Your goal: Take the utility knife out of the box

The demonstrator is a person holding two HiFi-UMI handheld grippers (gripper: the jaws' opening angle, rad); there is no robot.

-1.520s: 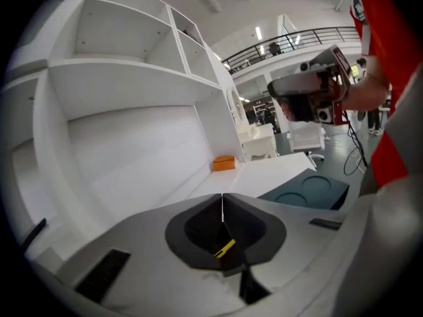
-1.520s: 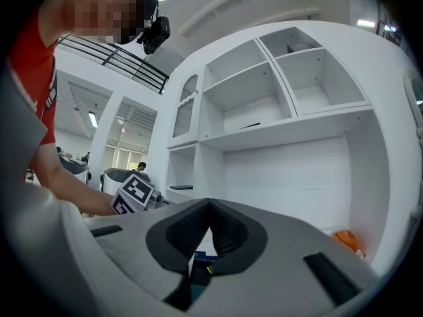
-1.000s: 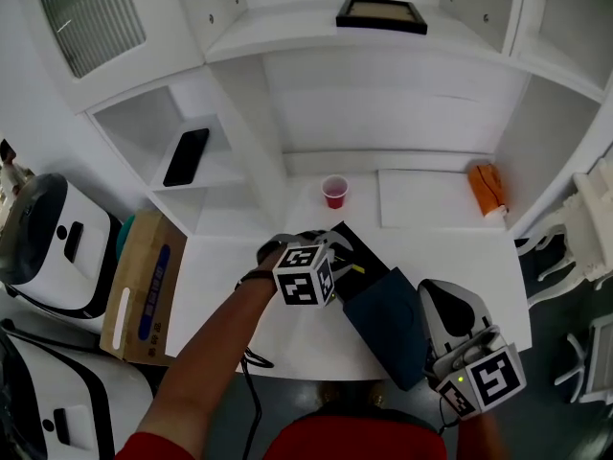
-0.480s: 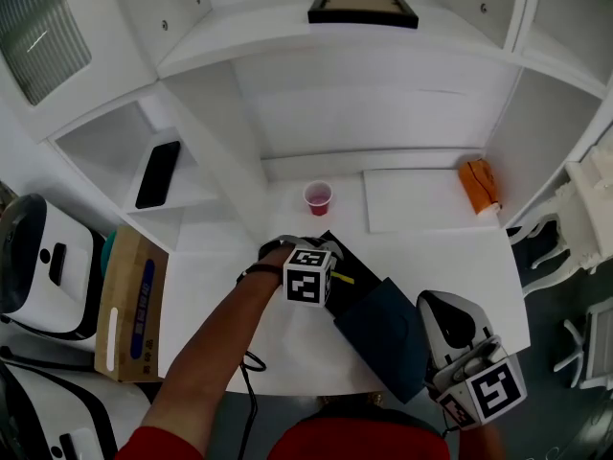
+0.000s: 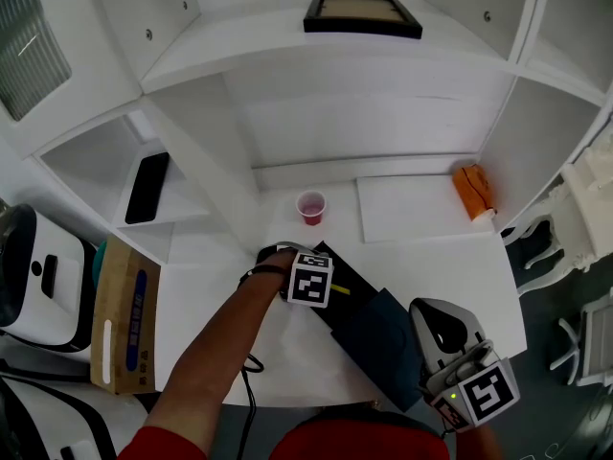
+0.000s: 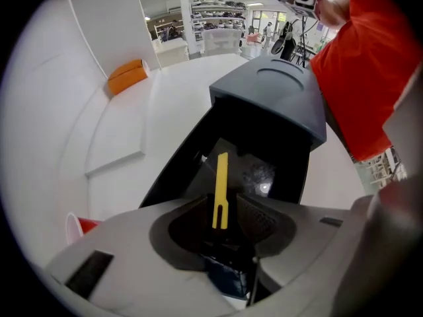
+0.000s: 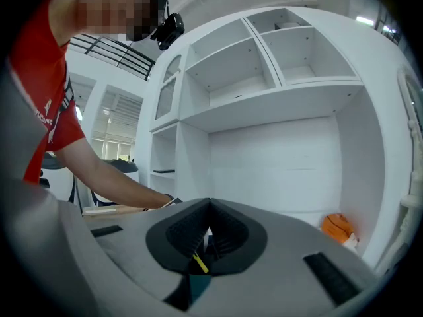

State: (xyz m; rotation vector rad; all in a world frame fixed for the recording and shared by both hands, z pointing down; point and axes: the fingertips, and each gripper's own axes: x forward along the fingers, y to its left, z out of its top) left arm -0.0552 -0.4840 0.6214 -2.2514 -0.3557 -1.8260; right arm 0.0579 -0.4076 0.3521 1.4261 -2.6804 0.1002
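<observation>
A black box point(image 5: 330, 255) stands open on the white table, its dark blue lid point(image 5: 378, 338) hanging toward me. Inside lies the utility knife, of which a yellow strip point(image 5: 342, 290) shows. My left gripper point(image 5: 308, 278) points steeply down into the box. In the left gripper view its jaws point(image 6: 221, 207) stand open, having just been opening. The knife's yellow strip point(image 6: 220, 183) lies in the gap between them, and the pads do not press on it. My right gripper point(image 5: 433, 310) hovers right of the lid. In its own view the pads point(image 7: 210, 207) meet, with nothing seen held.
A red cup point(image 5: 310, 206) stands behind the box, with a white board point(image 5: 412, 209) and an orange object point(image 5: 472, 188) to the right. A phone point(image 5: 147, 187) lies on a left shelf and a framed picture point(image 5: 363, 12) on the top shelf. A cardboard box point(image 5: 123, 314) stands left of the table.
My left gripper has dropped lower and tipped down into the open box. The right gripper has barely moved. The head view has shifted a little.
</observation>
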